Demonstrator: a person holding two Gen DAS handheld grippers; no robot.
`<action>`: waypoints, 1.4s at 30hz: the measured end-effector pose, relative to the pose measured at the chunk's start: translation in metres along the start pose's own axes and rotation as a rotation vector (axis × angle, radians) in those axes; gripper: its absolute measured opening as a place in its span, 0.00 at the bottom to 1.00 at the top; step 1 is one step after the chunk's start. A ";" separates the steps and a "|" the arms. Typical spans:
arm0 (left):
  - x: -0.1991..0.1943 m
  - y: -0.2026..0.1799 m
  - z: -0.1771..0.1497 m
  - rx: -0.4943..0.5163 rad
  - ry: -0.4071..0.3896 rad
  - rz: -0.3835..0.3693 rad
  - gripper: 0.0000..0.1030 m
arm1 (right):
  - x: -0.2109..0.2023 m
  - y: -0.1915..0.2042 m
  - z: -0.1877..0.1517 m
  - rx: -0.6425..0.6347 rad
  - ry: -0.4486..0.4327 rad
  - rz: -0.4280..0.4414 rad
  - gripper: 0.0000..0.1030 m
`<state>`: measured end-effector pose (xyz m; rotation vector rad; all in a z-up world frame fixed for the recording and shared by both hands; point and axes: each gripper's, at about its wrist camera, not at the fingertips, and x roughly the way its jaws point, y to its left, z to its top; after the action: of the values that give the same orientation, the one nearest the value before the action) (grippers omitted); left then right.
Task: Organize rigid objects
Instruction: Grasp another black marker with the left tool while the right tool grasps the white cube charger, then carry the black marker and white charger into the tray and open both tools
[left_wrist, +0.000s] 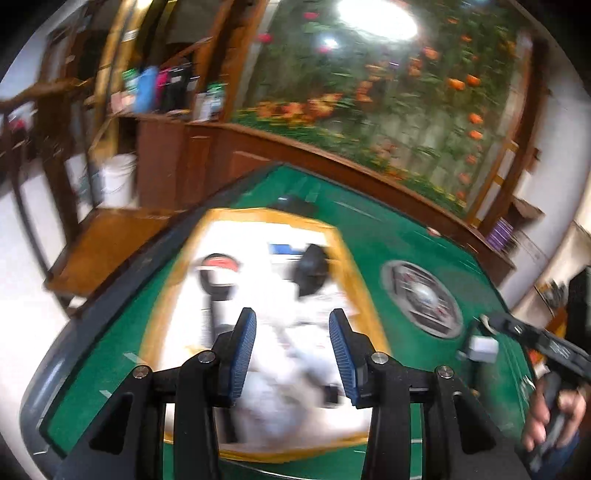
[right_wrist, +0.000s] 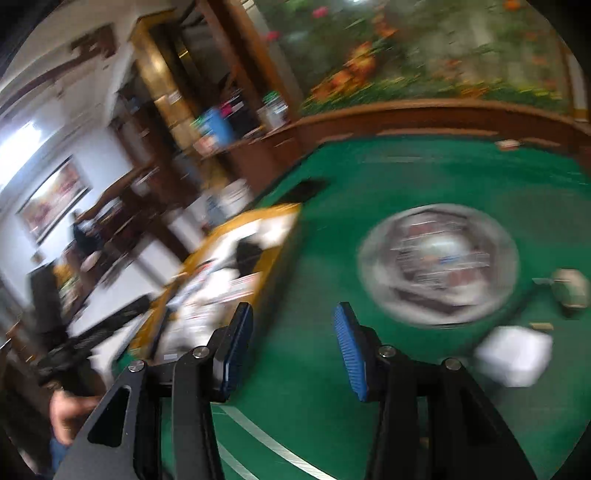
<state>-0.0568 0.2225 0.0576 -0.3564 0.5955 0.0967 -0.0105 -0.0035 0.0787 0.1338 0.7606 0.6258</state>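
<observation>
Tray (left_wrist: 354, 266) with yellow rim toward table's (right_wrist: 406, 177) left side, under left tongs (left_wrist: 292, 317): jaws parted, gripping nothing. Right tongs (right_wrist: 292, 310) over bare green felt, likewise parted and empty. White block (right_wrist: 513, 358) loose toward table's near edge, just right of right tongs; squat, no clear long axis; right hand likely nearer.

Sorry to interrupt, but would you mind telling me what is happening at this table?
A person holds a gripper in each hand over a green table, sorting small items. Both the left gripper and right gripper are open and empty. The left one hangs over a yellow-rimmed tray holding blurred objects. The right one is above bare felt, near a round centre plate and a white block.
</observation>
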 end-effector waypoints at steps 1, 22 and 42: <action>0.002 -0.014 0.000 0.035 0.013 -0.029 0.50 | -0.008 -0.016 0.000 0.016 -0.015 -0.036 0.47; 0.074 -0.214 -0.073 0.482 0.390 -0.384 0.54 | 0.015 -0.107 -0.019 -0.255 0.163 -0.225 0.44; 0.143 -0.293 -0.081 0.565 0.443 -0.279 0.14 | -0.075 -0.152 0.008 0.115 -0.152 -0.142 0.44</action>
<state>0.0737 -0.0819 0.0023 0.0987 0.9700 -0.4237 0.0269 -0.1691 0.0793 0.2284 0.6530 0.4320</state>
